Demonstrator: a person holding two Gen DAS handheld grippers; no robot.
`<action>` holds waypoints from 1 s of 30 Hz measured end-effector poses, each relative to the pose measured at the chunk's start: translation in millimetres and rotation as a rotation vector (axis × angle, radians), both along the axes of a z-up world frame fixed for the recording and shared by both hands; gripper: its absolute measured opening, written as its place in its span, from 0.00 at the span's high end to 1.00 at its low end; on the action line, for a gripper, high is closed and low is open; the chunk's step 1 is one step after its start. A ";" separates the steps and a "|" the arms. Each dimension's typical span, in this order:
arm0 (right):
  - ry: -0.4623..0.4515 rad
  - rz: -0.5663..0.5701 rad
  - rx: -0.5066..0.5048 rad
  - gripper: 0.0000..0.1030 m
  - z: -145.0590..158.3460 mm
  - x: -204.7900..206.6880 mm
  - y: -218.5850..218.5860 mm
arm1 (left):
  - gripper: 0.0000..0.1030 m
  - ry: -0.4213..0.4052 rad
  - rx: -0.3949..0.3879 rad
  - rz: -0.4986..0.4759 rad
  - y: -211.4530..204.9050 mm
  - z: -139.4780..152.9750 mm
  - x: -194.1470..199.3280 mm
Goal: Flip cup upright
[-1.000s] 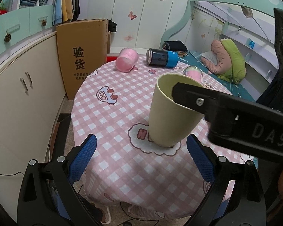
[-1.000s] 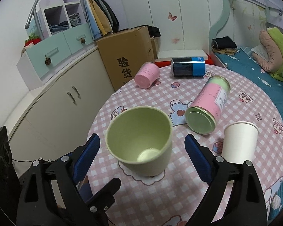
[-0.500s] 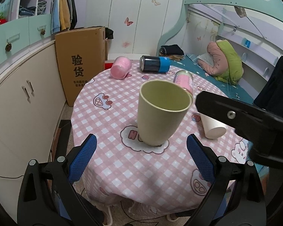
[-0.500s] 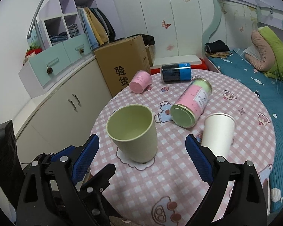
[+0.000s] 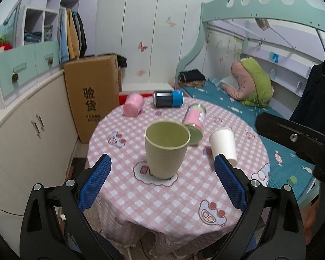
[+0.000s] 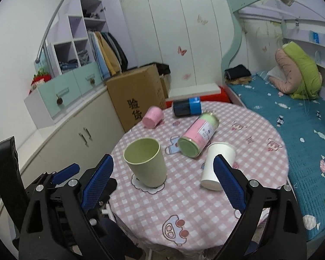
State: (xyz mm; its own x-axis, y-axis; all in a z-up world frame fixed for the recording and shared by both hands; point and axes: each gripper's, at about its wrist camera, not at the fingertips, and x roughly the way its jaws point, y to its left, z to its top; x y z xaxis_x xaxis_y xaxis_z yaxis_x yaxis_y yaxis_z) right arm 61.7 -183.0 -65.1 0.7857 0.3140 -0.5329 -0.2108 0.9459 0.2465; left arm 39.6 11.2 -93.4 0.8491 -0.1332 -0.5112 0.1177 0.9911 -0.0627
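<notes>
The pale green plastic cup (image 5: 166,149) stands upright, mouth up, on the pink checked surface (image 5: 175,197). I hold both the left hand-held gripper (image 5: 162,184) and right hand-held gripper (image 6: 163,182) wide open and empty. I judge the flip complete; next, retract clear.

Cardboard box (image 5: 91,95) – large black characters "验货" on its front; smaller print beneath is unreadable.

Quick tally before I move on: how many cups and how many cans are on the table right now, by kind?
Cups: 3 (upright green plastic cup, white paper cup, pink cup lying on its side)
Cans: 2 (pink-labelled tin with green ends, dark can with blue band), both lying down
Total: 5
</notes>
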 end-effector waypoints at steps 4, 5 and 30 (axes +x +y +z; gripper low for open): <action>-0.055 -0.020 -0.005 0.12 16.6 -19.3 -9.3 | 0.06 -0.059 0.018 0.023 -1.7 16.4 -13.3; -0.072 -0.027 -0.013 0.09 21.1 -24.6 -10.3 | 0.06 -0.075 0.021 0.031 -2.0 21.3 -17.0; -0.240 -0.072 -0.102 0.07 48.0 -80.2 -20.2 | 0.05 -0.271 0.012 0.045 -11.9 76.4 -72.0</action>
